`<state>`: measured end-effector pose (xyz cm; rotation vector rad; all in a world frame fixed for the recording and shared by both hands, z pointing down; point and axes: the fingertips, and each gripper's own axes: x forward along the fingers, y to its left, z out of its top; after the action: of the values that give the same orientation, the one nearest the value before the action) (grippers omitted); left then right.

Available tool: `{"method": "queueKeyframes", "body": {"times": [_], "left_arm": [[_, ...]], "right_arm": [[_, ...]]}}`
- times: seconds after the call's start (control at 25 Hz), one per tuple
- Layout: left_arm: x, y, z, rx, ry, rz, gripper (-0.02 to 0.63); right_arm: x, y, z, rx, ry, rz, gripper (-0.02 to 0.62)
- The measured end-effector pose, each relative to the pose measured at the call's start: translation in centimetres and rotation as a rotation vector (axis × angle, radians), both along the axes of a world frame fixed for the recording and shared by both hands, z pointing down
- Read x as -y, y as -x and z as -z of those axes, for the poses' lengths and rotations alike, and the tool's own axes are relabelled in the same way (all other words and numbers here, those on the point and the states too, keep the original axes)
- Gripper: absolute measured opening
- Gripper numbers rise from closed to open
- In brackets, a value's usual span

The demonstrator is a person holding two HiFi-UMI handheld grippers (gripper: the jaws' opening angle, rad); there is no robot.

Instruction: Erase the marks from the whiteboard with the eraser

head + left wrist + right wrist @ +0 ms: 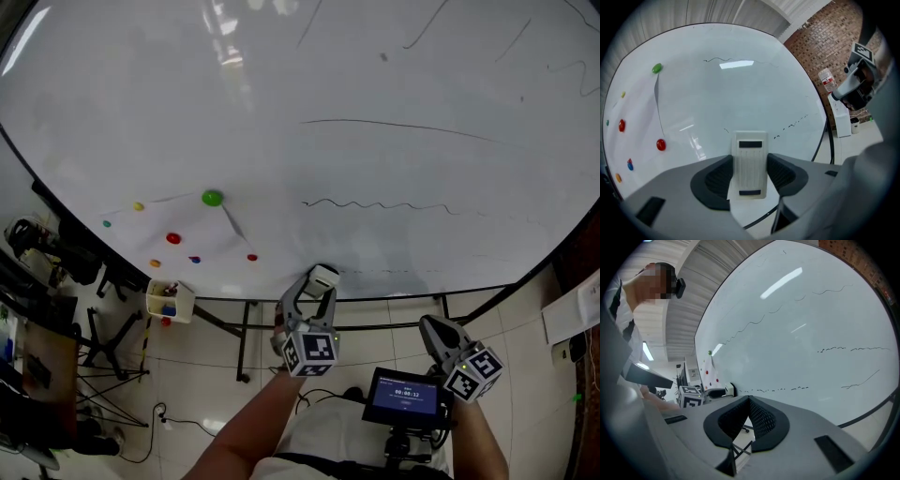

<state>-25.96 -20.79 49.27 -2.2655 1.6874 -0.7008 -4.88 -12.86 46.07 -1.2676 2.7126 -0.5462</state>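
The whiteboard (281, 112) fills the head view and bears thin marks: a long line (394, 127), a wavy line (375, 204) and a faint dashed line (375, 272) near its lower edge. My left gripper (317, 289) is shut on the white eraser (323, 277), just below that dashed line. In the left gripper view the eraser (750, 164) stands upright between the pads, facing the whiteboard (731, 93). My right gripper (439, 330) hangs lower at the right, off the board. Its jaws (749, 400) meet at the tips with nothing between them.
Coloured magnets sit at the board's lower left: green (213, 198), red (172, 238), yellow (139, 206). A white basket of markers (170, 300) hangs below them. A small black screen (407, 396) sits near my waist. A brick wall (825, 42) stands beyond the board's right edge.
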Motion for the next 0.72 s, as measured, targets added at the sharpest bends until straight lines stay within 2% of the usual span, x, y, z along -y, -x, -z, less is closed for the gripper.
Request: {"method": "queueKeyframes", "body": {"times": [0.16, 0.44, 0.6, 0.72], "left_arm": [[-0.1, 0.1, 1.3, -0.027, -0.012, -0.004, 0.258], [-0.4, 0.6, 7.6, -0.066, -0.144, 0.020, 0.255], [-0.3, 0.4, 7.1, -0.058, -0.178, 0.029, 0.258], [-0.1, 0.0, 4.8, -0.060, -0.128, 0.019, 0.259]], "right_arm": [[0.2, -0.9, 0.1, -0.001, 0.002, -0.004, 0.020], [0.0, -2.5, 0.3, 0.002, 0.004, -0.020, 0.020], [-0.7, -2.7, 0.0, -0.004, 0.016, 0.000, 0.020], [-1.2, -2.9, -0.3, -0.001, 0.026, 0.000, 0.020]]}}
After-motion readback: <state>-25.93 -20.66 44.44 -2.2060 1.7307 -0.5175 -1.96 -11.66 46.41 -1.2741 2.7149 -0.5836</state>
